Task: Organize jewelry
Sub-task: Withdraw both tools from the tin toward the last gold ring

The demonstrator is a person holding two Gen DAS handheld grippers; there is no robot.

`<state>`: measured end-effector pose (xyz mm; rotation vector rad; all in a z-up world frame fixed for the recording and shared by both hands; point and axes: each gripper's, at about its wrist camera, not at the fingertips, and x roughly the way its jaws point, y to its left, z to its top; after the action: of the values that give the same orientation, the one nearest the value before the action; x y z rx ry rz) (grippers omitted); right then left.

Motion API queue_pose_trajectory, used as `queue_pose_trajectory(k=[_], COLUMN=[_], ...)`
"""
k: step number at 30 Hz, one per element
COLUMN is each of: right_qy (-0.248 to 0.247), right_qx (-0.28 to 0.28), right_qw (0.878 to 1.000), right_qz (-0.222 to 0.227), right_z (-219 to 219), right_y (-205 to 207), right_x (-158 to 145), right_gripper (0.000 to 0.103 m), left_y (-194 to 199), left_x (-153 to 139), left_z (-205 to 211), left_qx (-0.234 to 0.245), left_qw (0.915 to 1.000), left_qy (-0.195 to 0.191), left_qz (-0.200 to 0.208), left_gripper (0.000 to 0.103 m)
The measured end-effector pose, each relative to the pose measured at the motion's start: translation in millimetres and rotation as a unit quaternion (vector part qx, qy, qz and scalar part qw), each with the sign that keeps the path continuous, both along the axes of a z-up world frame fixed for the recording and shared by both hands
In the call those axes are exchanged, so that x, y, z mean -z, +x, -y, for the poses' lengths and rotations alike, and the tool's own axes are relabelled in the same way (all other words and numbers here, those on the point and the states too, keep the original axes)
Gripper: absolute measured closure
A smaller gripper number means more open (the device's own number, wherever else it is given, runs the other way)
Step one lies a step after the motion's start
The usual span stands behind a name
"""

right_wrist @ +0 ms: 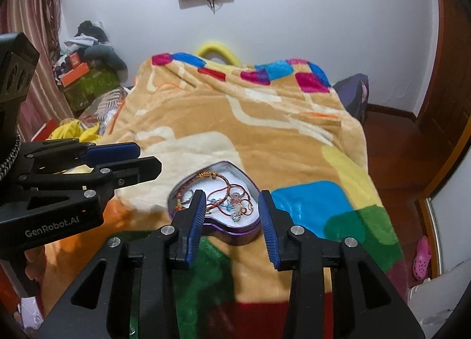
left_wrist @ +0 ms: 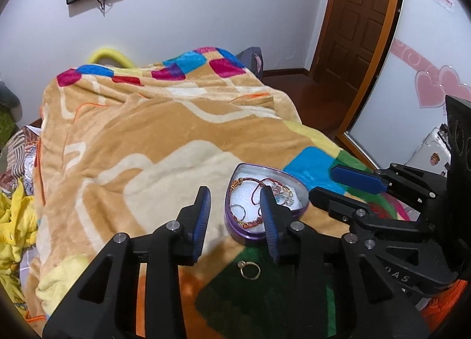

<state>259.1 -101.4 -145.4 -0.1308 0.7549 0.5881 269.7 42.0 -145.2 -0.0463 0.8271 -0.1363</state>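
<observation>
- Left gripper (left_wrist: pixel 235 218): jaws open, empty, above the gold ring (left_wrist: pixel 249 270) lying loose on the bed blanket (left_wrist: pixel 147 162); soft pile could swallow it.
- Heart tin (left_wrist: pixel 235 230), holding bracelets: a nudge might tip it.
- Right gripper (right_wrist: pixel 231 215): jaws open, empty, may snag cords.

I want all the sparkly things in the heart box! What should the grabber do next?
Probably lower the left gripper onto the gold ring and pinch it. The ring lies alone on the blanket, just outside the heart tin, which already holds bracelets. Both grippers look open and empty.
</observation>
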Motion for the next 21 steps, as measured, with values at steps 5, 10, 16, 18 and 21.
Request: queue_pose_trajectory(k=[5, 10, 16, 18, 21], right_qy=[0.005, -0.006, -0.001, -0.001, -0.004], right_qx=[-0.001, -0.003, -0.012, -0.015, -0.023], right_qw=[1.000, 0.999, 0.999, 0.999, 0.999], right_qz=[0.021, 0.044, 0.041, 0.037, 0.025], right_z=[5, 6, 5, 5, 3], right_y=[-21, -45, -67, -72, -79], right_x=[-16, -25, -25, -22, -14], right_gripper=[0.069, 0.069, 0.069, 0.069, 0.069], left_y=[-24, -51, -80, -89, -98], left_x=[-19, -32, -36, -35, -30], left_z=[-4, -8, -15, -17, -18], left_qx=[-0.004, -0.009, -0.016, -0.016, -0.016], left_qw=[0.9998, 0.9996, 0.9994, 0.9995, 0.9996], left_qy=[0.002, 0.003, 0.008, 0.008, 0.015], left_qz=[0.018, 0.028, 0.028, 0.025, 0.018], left_gripper=[0.060, 0.055, 0.052, 0.051, 0.051])
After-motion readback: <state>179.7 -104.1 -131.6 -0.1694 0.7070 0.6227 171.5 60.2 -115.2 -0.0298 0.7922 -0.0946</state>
